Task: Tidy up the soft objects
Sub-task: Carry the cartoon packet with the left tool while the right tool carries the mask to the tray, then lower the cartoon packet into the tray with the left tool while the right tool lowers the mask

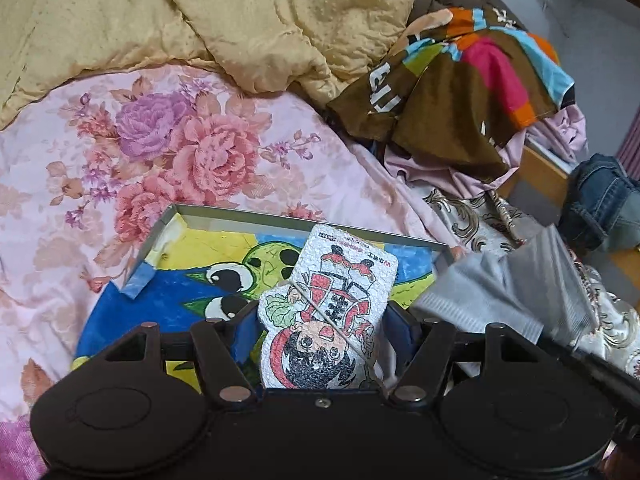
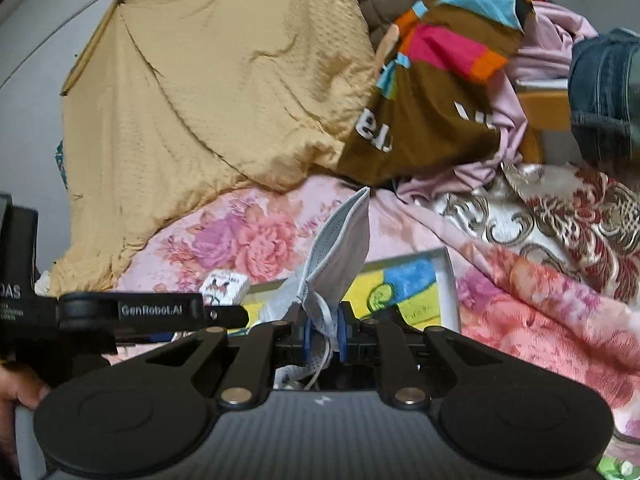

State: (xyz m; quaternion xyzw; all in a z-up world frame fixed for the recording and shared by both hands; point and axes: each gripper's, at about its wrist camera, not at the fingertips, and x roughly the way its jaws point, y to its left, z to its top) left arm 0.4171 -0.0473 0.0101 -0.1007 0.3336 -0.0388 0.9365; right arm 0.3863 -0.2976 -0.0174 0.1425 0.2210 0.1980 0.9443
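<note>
"GenRobot.AI" stands in white on the left gripper's black body; the brown blanket bears white letters (only "el" legible, the rest folded away).

Flat white sponge printed with a red-robed cartoon figure is held upright over the shallow box. Pale grey face mask is pinched low, its body standing up, crumpled.

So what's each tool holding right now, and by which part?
Left tool grips a cartoon-printed sponge across its sides near the lower end. Right tool pinches a grey face mask at its bunched lower end by the ear loops.
</note>
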